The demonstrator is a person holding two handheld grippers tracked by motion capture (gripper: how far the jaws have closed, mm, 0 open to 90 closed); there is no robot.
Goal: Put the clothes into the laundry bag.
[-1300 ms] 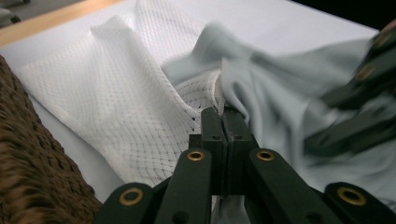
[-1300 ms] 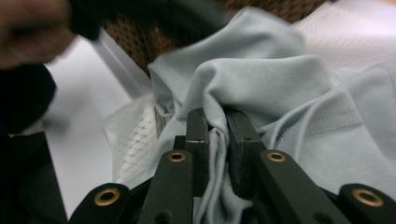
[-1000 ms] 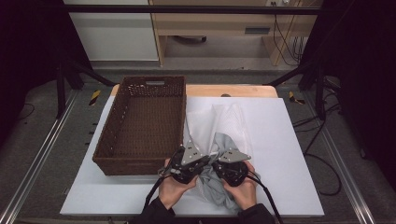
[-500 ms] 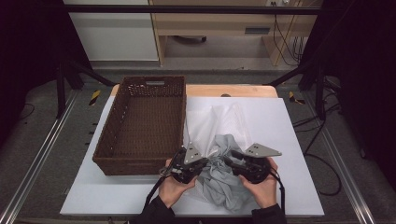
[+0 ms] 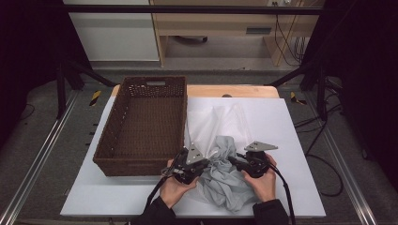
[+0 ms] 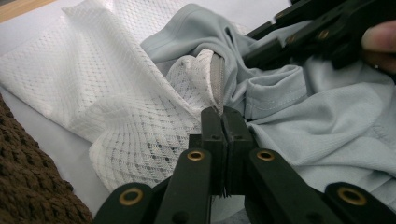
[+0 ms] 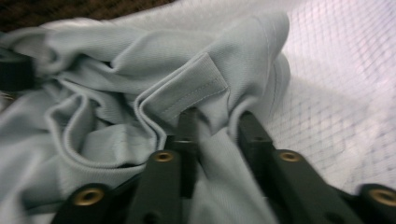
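- Jaws of our left gripper (image 6: 223,122) were pinched tight on the mesh bag's (image 6: 116,93) zipper edge.
- Our right gripper (image 7: 217,126) stood half open around a fold of the grey shirt (image 7: 116,93).

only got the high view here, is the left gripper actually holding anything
observer: Yes. The left gripper is shut on the grey zip strip at the edge of the white mesh bag.
operator: and the right one
observer: The right gripper has its fingers apart, with a fold of the pale grey-blue knit shirt lying between them.
operator: any seam it could take
observer: A stitched hem flap sits just beyond its fingertips.
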